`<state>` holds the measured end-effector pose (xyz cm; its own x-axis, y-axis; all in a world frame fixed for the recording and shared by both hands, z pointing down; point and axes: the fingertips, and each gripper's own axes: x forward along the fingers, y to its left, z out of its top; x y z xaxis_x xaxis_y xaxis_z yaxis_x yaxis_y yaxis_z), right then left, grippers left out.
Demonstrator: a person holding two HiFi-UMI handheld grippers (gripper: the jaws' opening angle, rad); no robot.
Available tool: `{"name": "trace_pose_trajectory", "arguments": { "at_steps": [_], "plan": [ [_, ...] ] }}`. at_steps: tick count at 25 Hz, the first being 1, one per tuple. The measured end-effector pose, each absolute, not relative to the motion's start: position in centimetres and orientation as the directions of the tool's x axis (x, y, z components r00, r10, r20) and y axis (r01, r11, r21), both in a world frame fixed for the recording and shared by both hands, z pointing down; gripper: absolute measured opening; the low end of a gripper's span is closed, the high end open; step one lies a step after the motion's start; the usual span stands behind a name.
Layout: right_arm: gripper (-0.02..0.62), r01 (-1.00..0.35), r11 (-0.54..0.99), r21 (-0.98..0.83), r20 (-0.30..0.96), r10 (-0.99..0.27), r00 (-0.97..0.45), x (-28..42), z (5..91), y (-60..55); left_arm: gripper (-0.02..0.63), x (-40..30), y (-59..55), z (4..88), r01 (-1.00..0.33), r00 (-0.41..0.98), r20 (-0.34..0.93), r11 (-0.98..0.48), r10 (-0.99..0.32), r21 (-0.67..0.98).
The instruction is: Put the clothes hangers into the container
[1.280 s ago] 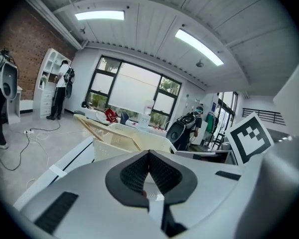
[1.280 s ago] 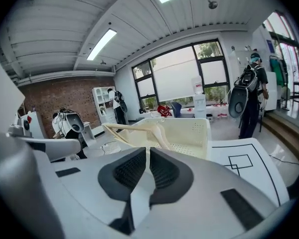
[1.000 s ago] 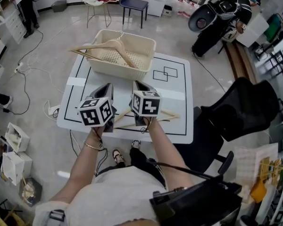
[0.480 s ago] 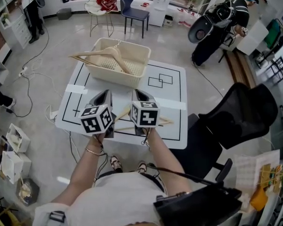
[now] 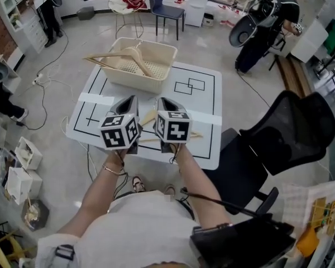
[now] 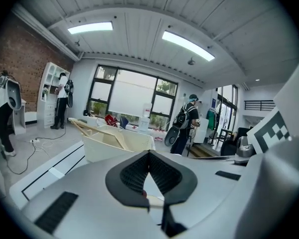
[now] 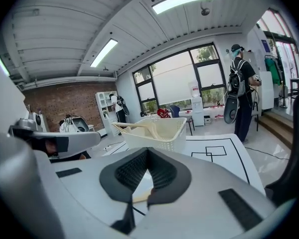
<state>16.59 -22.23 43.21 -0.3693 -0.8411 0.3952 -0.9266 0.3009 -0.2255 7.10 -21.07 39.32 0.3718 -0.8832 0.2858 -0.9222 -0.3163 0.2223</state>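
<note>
Together the left hand-held gripper (image 5: 130, 100) and right hand-held gripper (image 5: 163, 101) pinch a mostly hidden hanger (image 5: 193, 134)

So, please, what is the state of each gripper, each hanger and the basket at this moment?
Left gripper: shut on the near hanger.
Right gripper: shut on the near hanger.
Near hanger: gripped by both grippers, outside the basket.
Far hanger: lying across the basket, one arm over its rim.
Basket: upright on the table, open-topped.

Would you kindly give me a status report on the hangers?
Left gripper and right gripper shut on near hanger. Second hanger lies across basket. Nothing in the way.
</note>
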Motion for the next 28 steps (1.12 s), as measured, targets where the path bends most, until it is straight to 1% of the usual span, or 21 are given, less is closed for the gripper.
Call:
{"name": "trace_pose_trajectory", "arguments": {
  "at_steps": [8,20,25,28],
  "plan": [
    [0.017,-0.92,0.326,-0.219,0.412,-0.823,-0.39,17.0,44.3,-22.4,0.0,8.1,-20.8,40.0,-0.914,0.381,0.279,-0.315,-0.882,0.254],
    [0.017,-0.915,0.349,-0.201,0.428,-0.809,-0.403,16.3,44.5,-23.2,0.0,6.9,-21.3,40.4,-0.922,0.359,0.296,-0.286,-0.885,0.263],
    [0.017,-0.904,0.36,-0.231,0.478,-0.767,-0.428,17.5,45.8,-24.0,0.0,6.4,-21.6,41.3,-0.927,0.342,0.305,-0.265,-0.889,0.266],
    [0.017,-0.892,0.409,-0.194,0.524,-0.725,-0.447,18.2,47.2,-24.5,0.0,6.2,-21.5,42.6,-0.931,0.328,0.313,-0.249,-0.891,0.268]
  ]
}}
